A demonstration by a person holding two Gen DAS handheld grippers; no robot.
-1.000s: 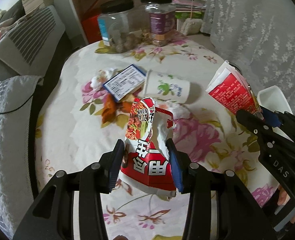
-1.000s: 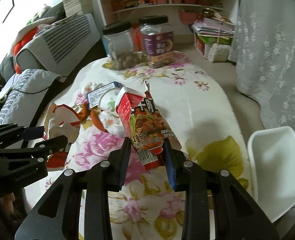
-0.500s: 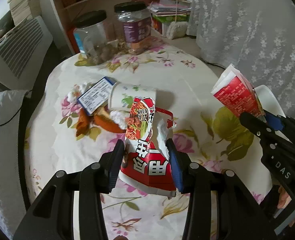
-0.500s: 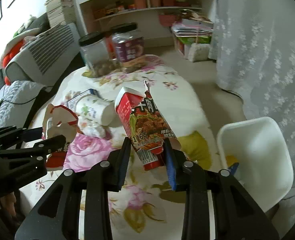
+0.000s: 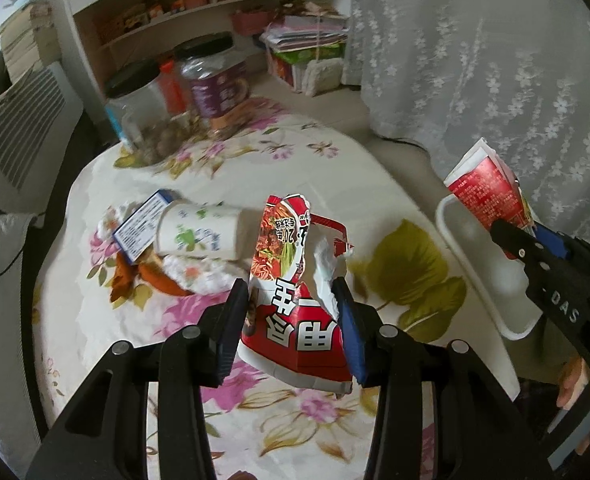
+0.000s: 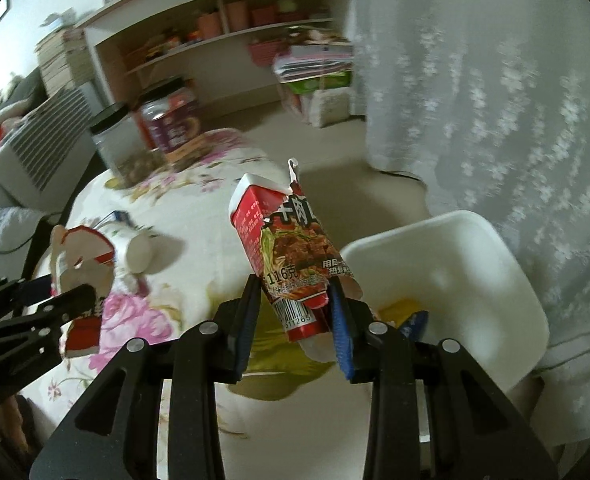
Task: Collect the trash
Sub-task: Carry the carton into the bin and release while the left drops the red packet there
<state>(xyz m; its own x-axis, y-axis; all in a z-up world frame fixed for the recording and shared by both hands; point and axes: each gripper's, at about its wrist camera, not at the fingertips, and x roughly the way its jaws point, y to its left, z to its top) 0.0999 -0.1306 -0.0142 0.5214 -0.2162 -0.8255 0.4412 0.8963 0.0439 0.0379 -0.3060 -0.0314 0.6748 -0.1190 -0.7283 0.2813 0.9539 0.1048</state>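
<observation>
Jaws of both the left gripper (image 5: 293, 312) and right gripper (image 6: 295, 306) pinch torn red packets; both have swung from the tabletop (image 5: 231, 184) toward the white bin (image 6: 455, 264), ready for dropping.

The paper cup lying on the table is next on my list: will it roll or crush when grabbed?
The paper cup lies on its side, so a nudge would probably roll it. It looks thin-walled and empty, likely light and easily crushed. The blue-edged box and crumpled tissue against it may check rolling.
</observation>
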